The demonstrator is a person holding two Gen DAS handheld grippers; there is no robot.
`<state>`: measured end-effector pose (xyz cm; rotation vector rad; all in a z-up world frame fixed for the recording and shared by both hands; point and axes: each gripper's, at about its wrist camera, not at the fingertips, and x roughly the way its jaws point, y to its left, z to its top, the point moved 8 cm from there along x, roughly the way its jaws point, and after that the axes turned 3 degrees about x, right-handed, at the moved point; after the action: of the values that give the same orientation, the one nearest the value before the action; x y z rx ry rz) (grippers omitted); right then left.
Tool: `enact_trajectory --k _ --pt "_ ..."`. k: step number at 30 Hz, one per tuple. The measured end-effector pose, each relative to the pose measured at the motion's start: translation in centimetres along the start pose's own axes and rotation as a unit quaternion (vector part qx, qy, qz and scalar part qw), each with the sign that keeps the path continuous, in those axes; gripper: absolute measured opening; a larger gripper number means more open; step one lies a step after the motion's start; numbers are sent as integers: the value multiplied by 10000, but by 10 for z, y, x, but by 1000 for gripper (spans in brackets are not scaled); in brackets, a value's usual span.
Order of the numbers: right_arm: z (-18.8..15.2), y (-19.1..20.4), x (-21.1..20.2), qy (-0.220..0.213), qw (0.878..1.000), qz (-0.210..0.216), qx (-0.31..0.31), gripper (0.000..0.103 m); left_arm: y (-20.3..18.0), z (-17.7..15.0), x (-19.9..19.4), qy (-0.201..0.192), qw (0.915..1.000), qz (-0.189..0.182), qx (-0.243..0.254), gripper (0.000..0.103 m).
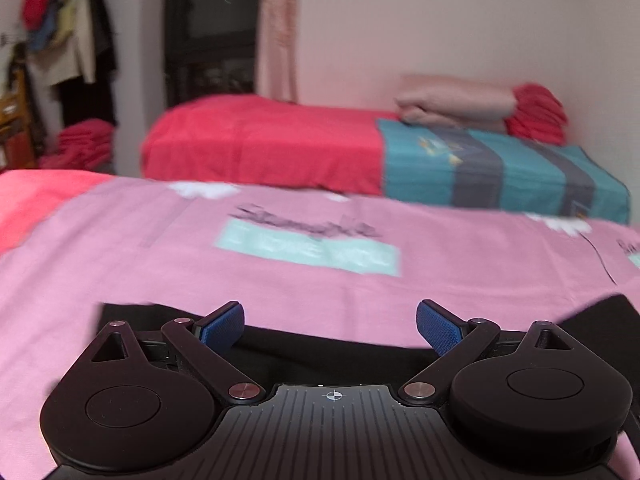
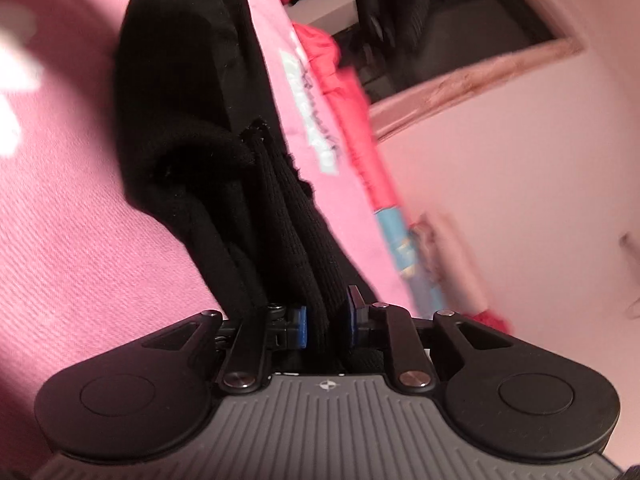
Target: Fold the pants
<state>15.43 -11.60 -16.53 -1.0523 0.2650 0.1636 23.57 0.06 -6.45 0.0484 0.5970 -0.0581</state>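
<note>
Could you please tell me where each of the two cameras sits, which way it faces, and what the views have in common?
Left wrist: sits on the left gripper, looking forward over the pink bedsheet toward a second bed and the wall; jaws wide open above the black pants.
Right wrist: sits on the right gripper, rolled, so the room looks tilted; faces along the black pants, pinched between its blue pads.
Shared: black pants, pink bedsheet; no hand shows in either.

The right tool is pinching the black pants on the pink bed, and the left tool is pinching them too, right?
Not quite. The right tool does pinch the black pants over the pink bed. But the left wrist view shows the left tool wide open, gripping nothing; the pants only lie below it.
</note>
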Motion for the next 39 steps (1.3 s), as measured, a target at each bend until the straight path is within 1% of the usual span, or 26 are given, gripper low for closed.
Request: enact_trajectory --k 2,4,5,6,7,8,10,12,14,16,17,18,19,20,22,23,24,25,27,28,29,30,33,36,38,39 --pt "0 -7 2 71 9999 -47 115 35 -29 -17 23 424 9985 -237 232 103" --pt "0 -15 -3 41 9997 -210 87 60 -49 -45 47 912 9934 -158 671 103" --pt "-2 -20 -8 11 9996 -258 69 64 -52 -52 50 798 9937 -85 783 103" --pt "-8 -26 -12 23 9995 -290 80 71 -51 -53 45 576 9948 36 844 103" --pt "-15 -32 -15 84 9994 -308 130 73 -52 -52 43 553 9937 30 970 103" --pt "-23 -38 -15 146 9991 -350 209 74 -52 -52 42 520 9932 28 1037 103" --pt "-48 -54 -19 375 9971 -505 420 74 -49 -53 44 525 9943 -33 928 103" --pt "-75 -74 -18 685 9918 -806 713 74 -46 -52 46 593 9950 -128 791 103" --pt "-94 -95 -17 972 9815 -1068 1256 74 -42 -53 46 643 9956 -210 653 103" --pt "-105 -113 -12 1195 9657 -972 2089 74 -42 -52 46 649 9957 -228 623 103" --pt "-107 -116 -6 1285 9612 -842 2290 73 -42 -52 45 636 9957 -216 638 103" --pt "-109 -112 -2 1384 9614 -788 2242 71 -43 -52 44 618 9957 -199 657 103" --pt "-102 -107 2 1380 9661 -840 2013 66 -43 -52 44 607 9957 -184 674 103" --pt "-94 -100 1 1259 9720 -882 1775 65 -44 -52 44 602 9957 -177 684 103" --pt "-76 -89 -2 890 9827 -841 1393 66 -44 -52 44 602 9957 -178 679 103" --pt "-69 -88 0 764 9849 -854 1294 67 -44 -52 44 603 9957 -181 676 103" --pt "-69 -89 2 752 9854 -864 1259 71 -44 -52 44 602 9957 -181 679 103" --pt "-73 -94 10 846 9836 -894 1318 73 -44 -52 43 599 9957 -182 689 103" --pt "-103 -115 25 1281 9722 -1206 1543 73 -46 -52 43 595 9953 -249 724 103" --pt "-121 -124 22 1407 9675 -1184 1736 74 -48 -52 43 588 9950 -283 755 103" --pt "-128 -128 20 1470 9634 -1056 1976 74 -49 -52 43 571 9948 -270 797 103" --pt "-130 -126 15 1502 9625 -1011 2018 74 -50 -52 43 562 9947 -275 822 103" --pt "-131 -111 10 1479 9727 -1212 1315 75 -50 -53 43 564 9945 -327 819 103" --pt "-134 -123 15 1570 9651 -1034 1824 79 -51 -53 44 588 9943 -409 795 103" --pt "-133 -120 21 1687 9642 -904 1834 80 -51 -53 44 590 9942 -415 799 103" --pt "-131 -116 20 1660 9669 -912 1712 80 -51 -53 44 598 9942 -427 788 103"
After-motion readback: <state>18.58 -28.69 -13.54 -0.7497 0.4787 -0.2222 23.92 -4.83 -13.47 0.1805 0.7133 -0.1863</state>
